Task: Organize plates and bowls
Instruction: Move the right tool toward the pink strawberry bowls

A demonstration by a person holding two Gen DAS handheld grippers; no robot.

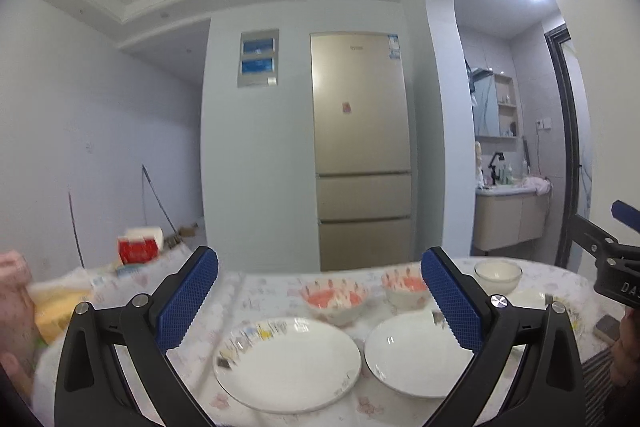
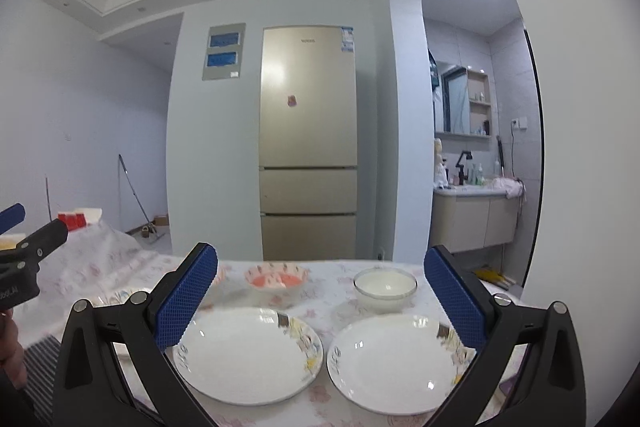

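Note:
In the left wrist view, two white plates (image 1: pixel 288 363) (image 1: pixel 416 355) lie on a floral tablecloth, with two pink-patterned bowls (image 1: pixel 336 297) (image 1: pixel 404 287) behind them and a clear glass bowl (image 1: pixel 498 273) further right. My left gripper (image 1: pixel 320 299) is open and empty above the plates. In the right wrist view, two white plates (image 2: pixel 248 355) (image 2: pixel 392 363) lie side by side, with a pink bowl (image 2: pixel 276 279) and a glass bowl (image 2: pixel 385 287) behind. My right gripper (image 2: pixel 320 299) is open and empty above them.
A gold fridge (image 2: pixel 308 143) stands behind the table (image 2: pixel 332 407). A red and white box (image 1: pixel 138 247) and a yellow packet (image 1: pixel 56 307) sit at the table's left. A bathroom vanity (image 2: pixel 472 219) is at the right. A striped mat (image 2: pixel 40 367) lies at the near-left edge.

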